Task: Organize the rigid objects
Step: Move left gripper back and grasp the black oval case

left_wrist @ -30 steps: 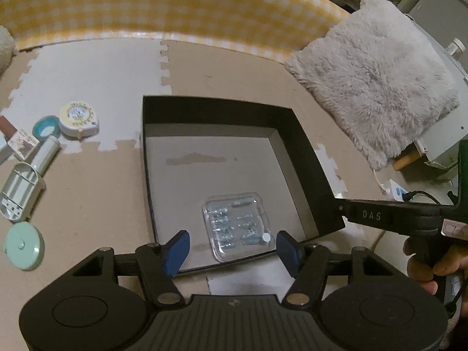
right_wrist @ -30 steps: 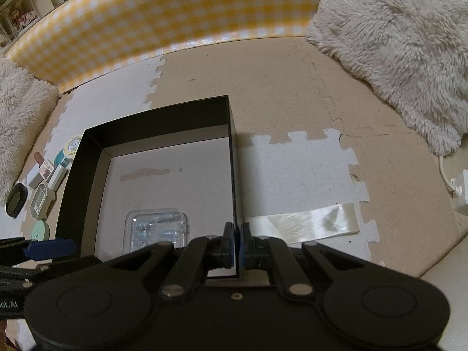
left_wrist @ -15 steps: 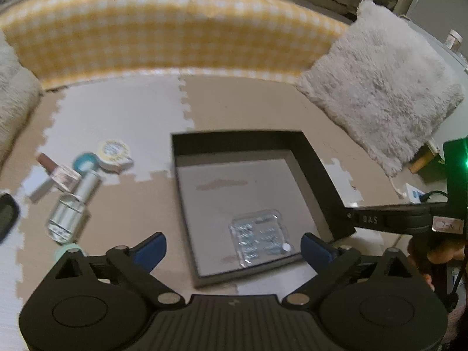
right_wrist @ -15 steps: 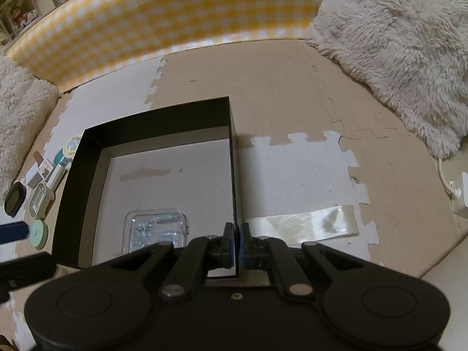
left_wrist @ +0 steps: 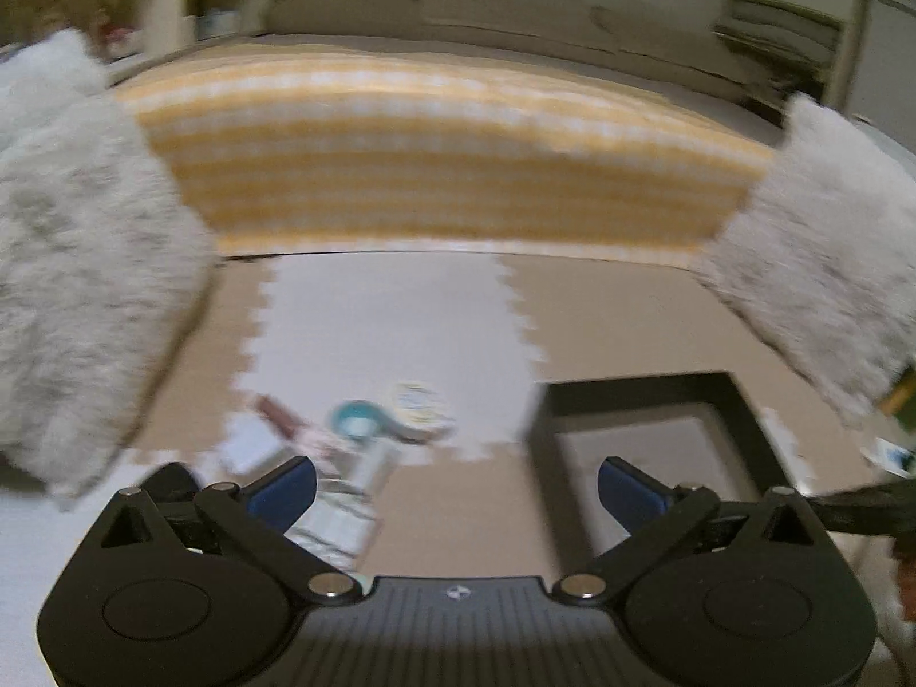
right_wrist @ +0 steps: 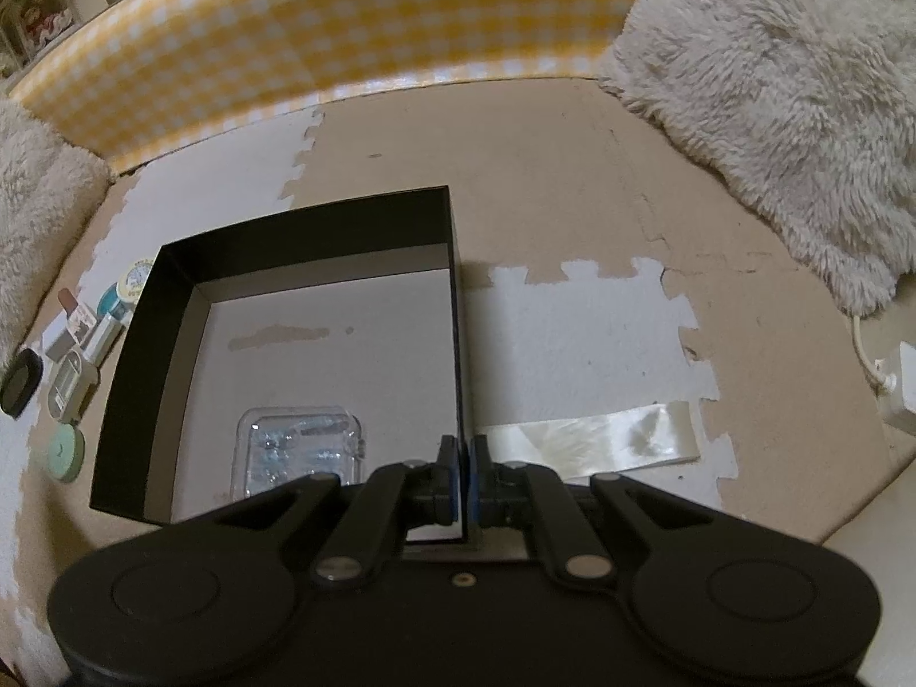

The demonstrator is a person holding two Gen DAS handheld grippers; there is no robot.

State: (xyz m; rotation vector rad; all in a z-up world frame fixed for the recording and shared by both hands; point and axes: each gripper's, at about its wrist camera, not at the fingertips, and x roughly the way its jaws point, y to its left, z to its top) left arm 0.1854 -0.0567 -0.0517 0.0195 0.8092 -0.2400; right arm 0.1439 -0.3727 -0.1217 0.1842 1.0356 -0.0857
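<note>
1. Pinching the right wall of the open black cardboard box point(right_wrist: 320, 229), the right claw point(right_wrist: 462, 461) has its blue pads closed on that thin edge.
2. The clear plastic blister case point(right_wrist: 297, 449) lies on the box's grey floor, near its front.
3. The left claw point(left_wrist: 456, 489) stands wide and empty, its jaws having just been opening, above the blurred small items on the foam floor mat point(left_wrist: 389, 332).

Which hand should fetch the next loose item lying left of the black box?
Left. Its tool is open and empty, facing the loose items; the right tool is shut on the black box's wall.
</note>
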